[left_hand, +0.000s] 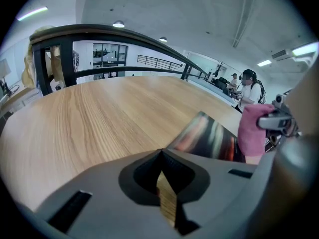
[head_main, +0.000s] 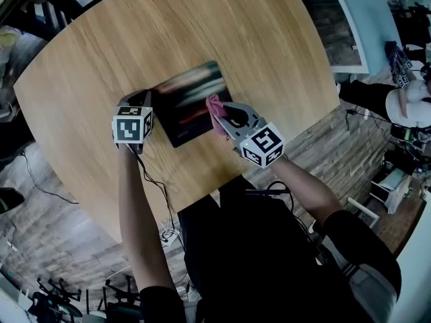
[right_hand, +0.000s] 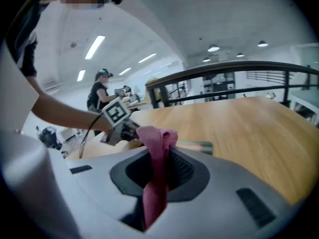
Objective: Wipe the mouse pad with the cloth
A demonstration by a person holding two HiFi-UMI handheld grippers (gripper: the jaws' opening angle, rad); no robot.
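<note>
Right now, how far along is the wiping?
Done: cloth gripped in the right hand-held gripper. In hand: cloth is at the pad's right edge, the shut left hand-held gripper by its left corner. Left: wiping across the pad; how much is already wiped doesn't show.

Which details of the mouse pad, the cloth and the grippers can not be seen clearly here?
1. Print on the mouse pad: blurred in the head view; partly behind the gripper body in the left gripper view.
2. Whether the cloth touches the pad: the right hand-held gripper covers the contact in the head view.
3. Whether the left hand-held gripper rests on the pad: its marker cube hides its tip in the head view.
</note>
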